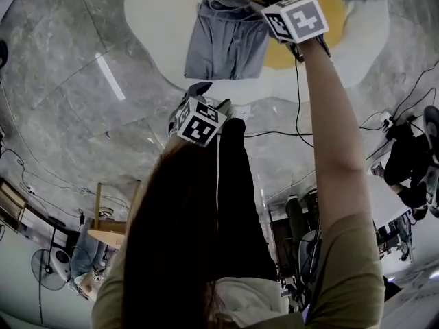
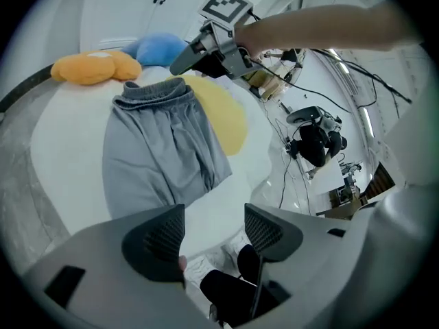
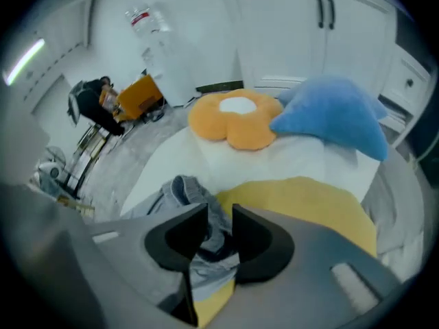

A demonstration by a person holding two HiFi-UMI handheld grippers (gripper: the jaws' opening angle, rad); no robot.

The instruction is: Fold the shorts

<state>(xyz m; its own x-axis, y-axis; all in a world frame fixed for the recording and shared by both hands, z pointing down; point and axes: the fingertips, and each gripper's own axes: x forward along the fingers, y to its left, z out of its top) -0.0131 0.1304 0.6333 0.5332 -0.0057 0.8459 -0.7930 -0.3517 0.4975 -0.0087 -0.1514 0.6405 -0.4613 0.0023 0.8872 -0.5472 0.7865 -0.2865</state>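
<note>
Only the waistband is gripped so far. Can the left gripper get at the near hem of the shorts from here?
Probably yes: the left gripper is open and empty, and the hem of the shorts lies just ahead of its jaws with nothing between.

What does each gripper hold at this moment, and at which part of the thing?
The right gripper has the gray shorts pinched between its jaws, at the waistband edge. The left gripper holds nothing; its jaws stand apart.
</note>
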